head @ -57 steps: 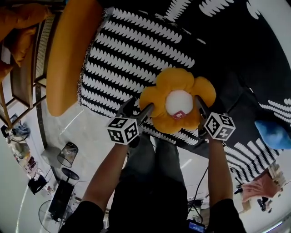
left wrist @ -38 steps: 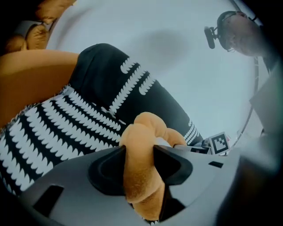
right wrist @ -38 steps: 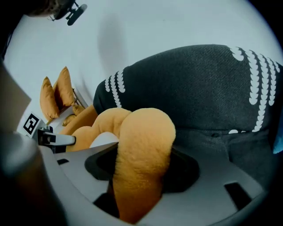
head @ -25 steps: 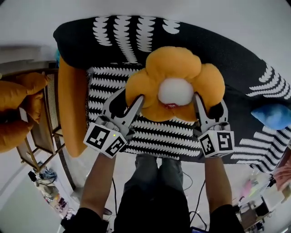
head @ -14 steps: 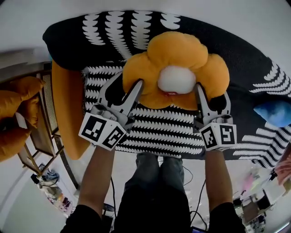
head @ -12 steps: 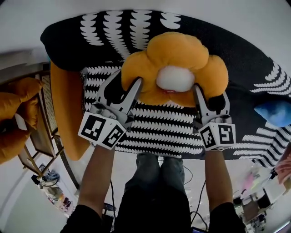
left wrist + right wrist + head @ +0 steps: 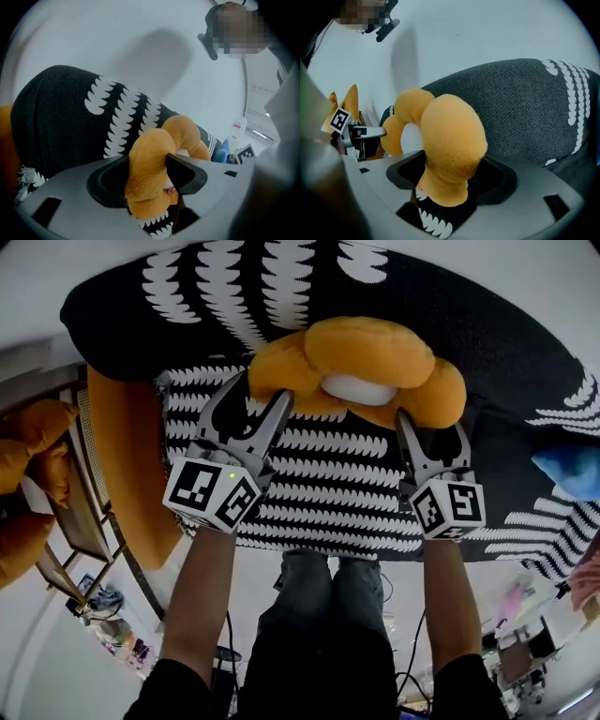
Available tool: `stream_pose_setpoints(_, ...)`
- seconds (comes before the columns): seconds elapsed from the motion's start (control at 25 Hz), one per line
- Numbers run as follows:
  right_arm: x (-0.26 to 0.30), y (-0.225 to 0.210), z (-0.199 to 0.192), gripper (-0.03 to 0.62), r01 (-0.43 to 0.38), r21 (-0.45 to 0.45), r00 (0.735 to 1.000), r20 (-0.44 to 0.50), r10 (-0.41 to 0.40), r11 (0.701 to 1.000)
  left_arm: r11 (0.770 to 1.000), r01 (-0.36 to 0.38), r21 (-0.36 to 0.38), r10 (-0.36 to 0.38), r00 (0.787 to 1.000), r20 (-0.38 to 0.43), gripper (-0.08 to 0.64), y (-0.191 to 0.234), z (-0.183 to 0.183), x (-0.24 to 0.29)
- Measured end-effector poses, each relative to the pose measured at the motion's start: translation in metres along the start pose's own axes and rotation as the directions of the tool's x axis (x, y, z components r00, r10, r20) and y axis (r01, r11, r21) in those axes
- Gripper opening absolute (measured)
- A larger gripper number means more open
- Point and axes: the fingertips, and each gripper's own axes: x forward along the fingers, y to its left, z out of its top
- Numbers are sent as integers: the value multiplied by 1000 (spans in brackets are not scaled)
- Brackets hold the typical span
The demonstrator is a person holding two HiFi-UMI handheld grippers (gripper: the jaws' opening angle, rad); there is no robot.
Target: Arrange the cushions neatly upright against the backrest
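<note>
An orange flower cushion (image 7: 366, 352) with a white middle leans back against the sofa's black backrest (image 7: 487, 324), above the zigzag-patterned seat (image 7: 347, 493). My left gripper (image 7: 258, 395) has the cushion's left petal (image 7: 150, 173) between its jaws; the jaws are opening, and the pads still press on the plush. My right gripper (image 7: 431, 423) is at the right petal (image 7: 450, 140). Its jaws are opening too, and the petal sits loosely between them with dark gaps at both sides.
An orange bolster (image 7: 122, 465) lies along the seat's left end. A blue cushion (image 7: 572, 470) rests at the far right of the sofa. More orange cushions (image 7: 28, 437) sit on a wooden chair to the left. White wall rises behind the backrest.
The flower cushion has gone up and back, and now tips against the backrest. Both grippers went with it, and their jaws stand wider.
</note>
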Motion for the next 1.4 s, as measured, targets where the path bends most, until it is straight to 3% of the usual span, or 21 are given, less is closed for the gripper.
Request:
stream_pose_setpoints(0.2,-5,-9,-28,370,14,36,999,-53,-12,999,996,-68,-56,68,998,-8,336,16,-22,-14)
stream_pose_setpoints(0.4,-12,-7,-34,373,20,29,998,-60,-19,999,995,-81,-51,80,997,-20,339,16,-30,-26)
stream_pose_setpoints(0.6,-26,4,-6,371,3,20,1000,-14,-3,1000,997,-68,-34,69,998,11,337,-2,-8,-42)
stream_pose_setpoints(0.84,-59,39,30,364,-78,-6,997,21,78,997,996,-83,-9,84,994,65,314,-42,17,-90)
stream_pose_setpoints(0.96,-90,65,57,347,-149,-50,988,35,151,988,992,-118,-52,123,986,115,293,-65,33,-128)
stream_pose_setpoints(1.16,-174,101,90,325,-244,-112,968,30,249,963,978,-171,-118,185,976,119,272,-121,44,-202)
stream_pose_setpoints(1.4,-247,121,158,263,-319,-177,928,144,345,931,959,-275,-65,282,926,251,180,-168,101,-276)
